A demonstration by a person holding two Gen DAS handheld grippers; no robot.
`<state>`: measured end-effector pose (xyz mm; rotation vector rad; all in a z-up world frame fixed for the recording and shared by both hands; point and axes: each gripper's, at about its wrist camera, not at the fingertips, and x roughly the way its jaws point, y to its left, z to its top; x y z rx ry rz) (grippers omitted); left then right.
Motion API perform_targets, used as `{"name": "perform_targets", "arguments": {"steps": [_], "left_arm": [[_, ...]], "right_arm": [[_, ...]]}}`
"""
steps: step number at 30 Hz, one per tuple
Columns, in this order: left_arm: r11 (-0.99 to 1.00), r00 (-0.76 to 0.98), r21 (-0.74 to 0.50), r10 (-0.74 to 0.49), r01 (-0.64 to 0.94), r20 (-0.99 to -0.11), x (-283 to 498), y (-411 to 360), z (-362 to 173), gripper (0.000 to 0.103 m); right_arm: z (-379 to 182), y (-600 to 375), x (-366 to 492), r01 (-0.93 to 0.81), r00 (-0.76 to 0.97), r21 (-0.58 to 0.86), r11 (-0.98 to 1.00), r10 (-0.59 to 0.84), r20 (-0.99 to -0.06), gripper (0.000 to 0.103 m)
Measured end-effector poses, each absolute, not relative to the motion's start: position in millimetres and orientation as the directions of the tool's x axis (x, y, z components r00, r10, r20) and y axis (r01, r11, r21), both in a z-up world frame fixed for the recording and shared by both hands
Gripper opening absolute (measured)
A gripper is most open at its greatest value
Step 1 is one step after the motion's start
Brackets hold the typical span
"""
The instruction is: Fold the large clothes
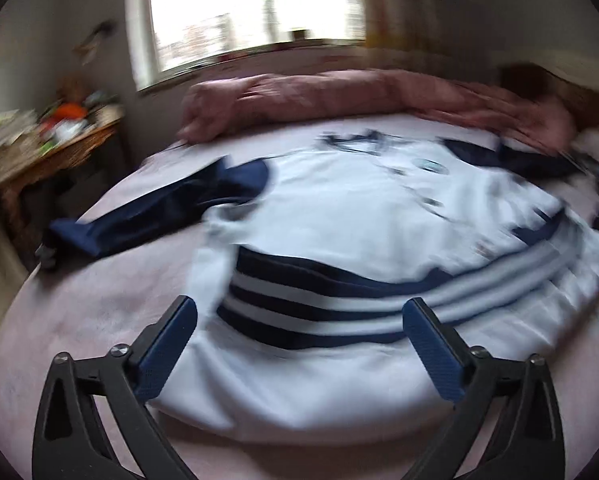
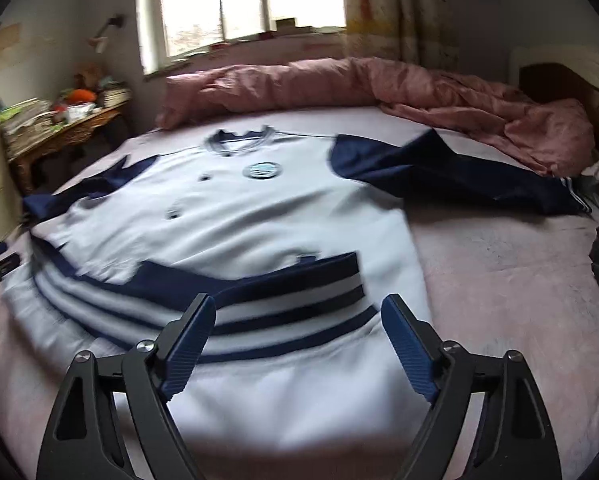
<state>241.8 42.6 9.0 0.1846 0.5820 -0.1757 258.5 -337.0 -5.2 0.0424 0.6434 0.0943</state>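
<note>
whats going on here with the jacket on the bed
A person is folding a white and navy jacket spread face up on a bed. The left gripper and right gripper are both open over its hem end, holding nothing. The sleeves lie spread out to the sides, not yet folded in.

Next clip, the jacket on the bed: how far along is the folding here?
Barely started. Done: the white jacket lies spread front-up on the bed, its hem apparently turned up once, showing the striped band. In hand: nothing; the left hand-held gripper and right hand-held gripper are open over the hem. Left: both navy sleeves lie outstretched, body unfolded.
</note>
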Motion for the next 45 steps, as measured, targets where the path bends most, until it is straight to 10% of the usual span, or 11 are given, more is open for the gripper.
{"name": "perform_targets", "arguments": {"steps": [9,36,39,41,45], "left_arm": [[0.896,0.761,0.244,-0.142,0.37,-0.633,217,-3,-12,0.102],[0.91,0.693,0.282,-0.008,0.304,-0.72,226,7,-28,0.103],[0.917,0.704,0.296,0.022,0.269,-0.71,231,22,-25,0.083],[0.94,0.677,0.216,-0.021,0.264,-0.736,238,36,-25,0.041],[0.951,0.688,0.153,-0.079,0.27,-0.722,235,43,-16,0.023]], "right_arm": [[-28,-252,233,-0.386,0.653,-0.158,0.909,0.148,-0.743,0.09],[-35,-285,246,-0.222,0.663,-0.26,0.94,-0.05,-0.747,0.093],[-33,-289,245,-0.207,0.675,-0.286,0.935,-0.075,-0.734,0.074],[-31,-294,245,-0.225,0.655,-0.236,0.945,-0.032,-0.755,0.056],[-22,-300,245,-0.164,0.667,-0.204,0.965,-0.044,-0.744,0.026]]}}
